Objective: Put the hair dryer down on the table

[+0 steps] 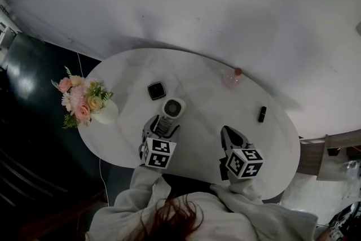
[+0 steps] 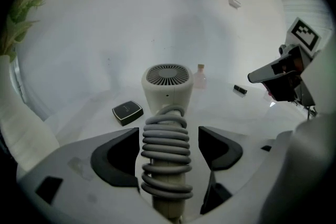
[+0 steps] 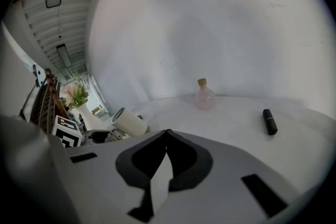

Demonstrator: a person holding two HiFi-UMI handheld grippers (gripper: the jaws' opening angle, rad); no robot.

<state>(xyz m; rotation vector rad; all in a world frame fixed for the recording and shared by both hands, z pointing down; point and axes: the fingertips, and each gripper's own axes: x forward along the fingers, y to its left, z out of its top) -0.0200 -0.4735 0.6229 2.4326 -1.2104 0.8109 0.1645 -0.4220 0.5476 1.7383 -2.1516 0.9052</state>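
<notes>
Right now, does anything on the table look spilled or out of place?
Nothing stands out. The hair dryer lies on the table between the open jaws of the left gripper, cord coiled round it. The pink bottle and flower vase stand upright.

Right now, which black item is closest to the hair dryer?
The flat square case, just beside the hair dryer; the slim tube lies far right.

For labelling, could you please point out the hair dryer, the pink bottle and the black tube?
hair dryer (image 2: 167, 93), left gripper view, head below the grille.
pink bottle (image 3: 205, 98), right gripper view, round body.
black tube (image 3: 269, 121), right gripper view, middle.
</notes>
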